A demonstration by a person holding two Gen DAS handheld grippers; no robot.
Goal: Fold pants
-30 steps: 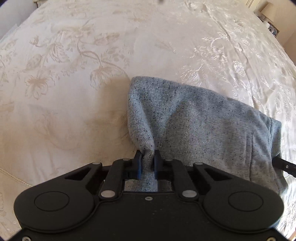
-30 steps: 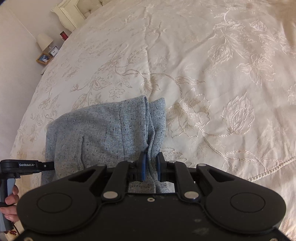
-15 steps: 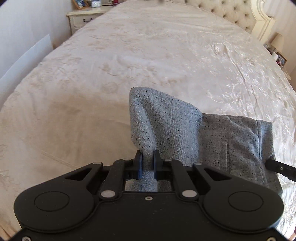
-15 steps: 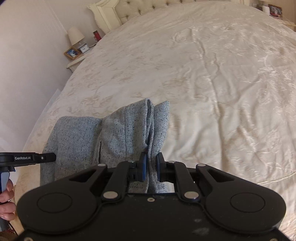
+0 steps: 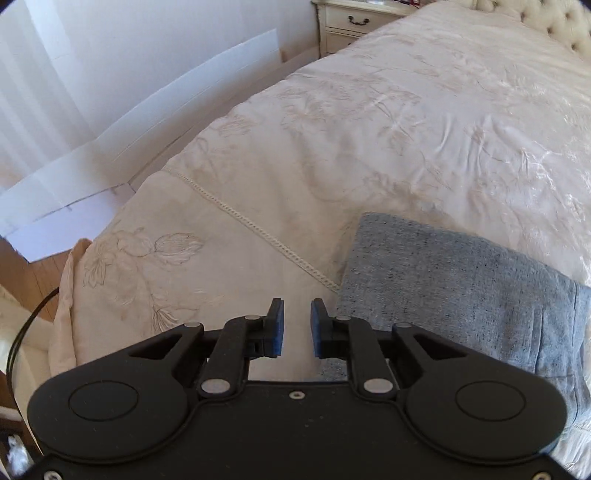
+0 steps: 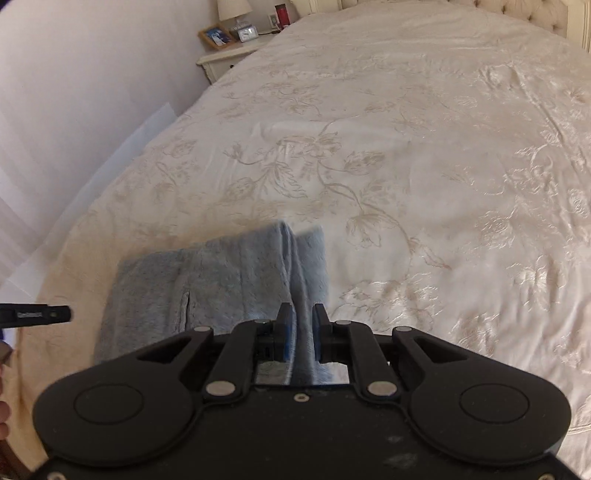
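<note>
One wide bed (image 6: 424, 155), spread with a cream floral-embroidered coverlet (image 5: 424, 122), fills both views. Folded grey pants (image 5: 461, 291) lie near its edge. The left claw (image 5: 297, 326) hangs just beside the pants' left edge, its jaws opening with only coverlet showing between the blue pads. The right claw (image 6: 303, 334) has a ridge of the pants' fabric running between its pads as its jaws open. A cream nightstand (image 6: 229, 61) stands beside the bed, bearing a lamp (image 6: 233, 10), a framed picture (image 6: 216, 35) and a small clock (image 6: 248, 34).
</note>
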